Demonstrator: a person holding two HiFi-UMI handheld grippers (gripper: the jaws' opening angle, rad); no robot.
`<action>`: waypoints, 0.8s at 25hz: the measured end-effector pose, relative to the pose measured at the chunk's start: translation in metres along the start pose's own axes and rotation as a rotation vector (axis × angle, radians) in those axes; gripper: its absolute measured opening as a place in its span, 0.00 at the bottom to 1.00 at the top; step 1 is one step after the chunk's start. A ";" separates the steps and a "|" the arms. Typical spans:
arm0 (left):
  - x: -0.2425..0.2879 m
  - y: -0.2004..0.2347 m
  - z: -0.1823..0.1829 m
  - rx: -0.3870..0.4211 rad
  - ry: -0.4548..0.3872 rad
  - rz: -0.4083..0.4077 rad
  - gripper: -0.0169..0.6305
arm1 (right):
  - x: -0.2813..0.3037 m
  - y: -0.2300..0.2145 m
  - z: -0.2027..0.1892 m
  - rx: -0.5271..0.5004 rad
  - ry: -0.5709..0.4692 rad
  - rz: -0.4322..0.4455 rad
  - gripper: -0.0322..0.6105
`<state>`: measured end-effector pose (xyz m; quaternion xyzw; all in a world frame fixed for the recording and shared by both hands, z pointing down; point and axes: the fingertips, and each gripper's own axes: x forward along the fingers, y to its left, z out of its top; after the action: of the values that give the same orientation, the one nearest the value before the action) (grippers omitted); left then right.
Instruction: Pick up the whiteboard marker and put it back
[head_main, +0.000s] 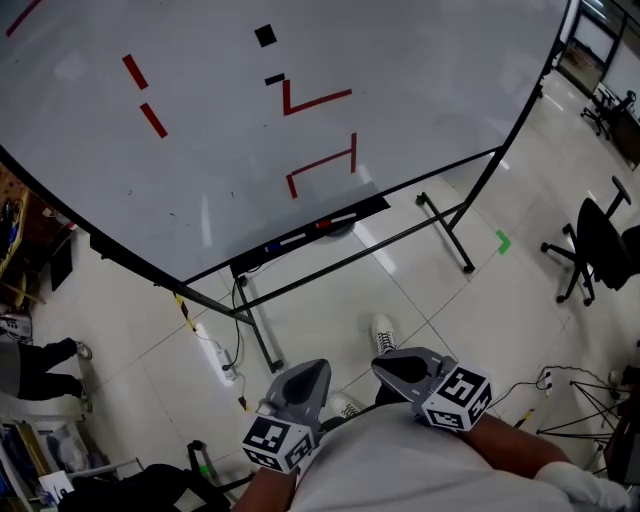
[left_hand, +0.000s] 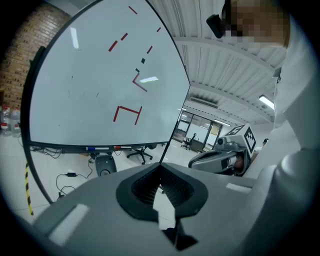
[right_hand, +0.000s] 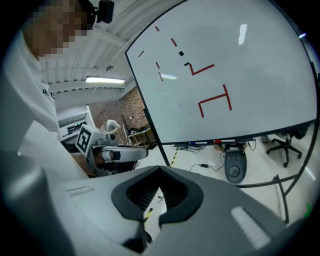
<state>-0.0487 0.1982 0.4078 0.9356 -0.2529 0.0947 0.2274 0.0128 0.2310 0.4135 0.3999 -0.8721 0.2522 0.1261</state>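
Looking down from your head, you hold both claws low against your body, well short of the whiteboard (head_main: 300, 100). The left claw (head_main: 312, 375) and right claw (head_main: 392, 366) are both closed with nothing in them. The markers lie end to end in the tray (head_main: 245, 264) under the whiteboard's lower edge, with a blue marker (head_main: 272, 247) toward the left and a red marker (head_main: 323, 224) further right. Which one you are meant to take cannot be told.

Along the left claw (left_hand: 161, 172), the jaws are drawn together on empty air. The blue marker (left_hand: 90, 148) and red marker (left_hand: 117, 147) sit far off under the whiteboard (left_hand: 90, 75). The right claw (left_hand: 215, 157) hangs alongside.

Along the right claw (right_hand: 159, 175), the jaws are likewise pressed shut and bare, and the left claw (right_hand: 125, 154) is beside it. The red marker (right_hand: 218, 141) rests below the whiteboard (right_hand: 240, 75).

Mind three risks:
- If you reach the tray with the jaws shut, you will likely nudge a marker off it.
- Because the markers lie close together, you may pinch two at once or take the wrong one.
- The stand leg (head_main: 262, 345) below the whiteboard could catch your foot.
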 end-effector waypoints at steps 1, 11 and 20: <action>0.002 0.004 0.001 -0.004 -0.001 0.012 0.05 | 0.005 -0.004 0.003 -0.008 0.006 0.011 0.05; 0.065 0.060 0.054 0.092 -0.012 0.169 0.05 | 0.050 -0.087 0.063 -0.043 0.012 0.144 0.05; 0.146 0.079 0.091 0.049 -0.004 0.274 0.05 | 0.057 -0.173 0.111 -0.072 0.027 0.256 0.05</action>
<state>0.0405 0.0315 0.4001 0.8977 -0.3765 0.1292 0.1890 0.1056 0.0387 0.4028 0.2772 -0.9227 0.2402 0.1188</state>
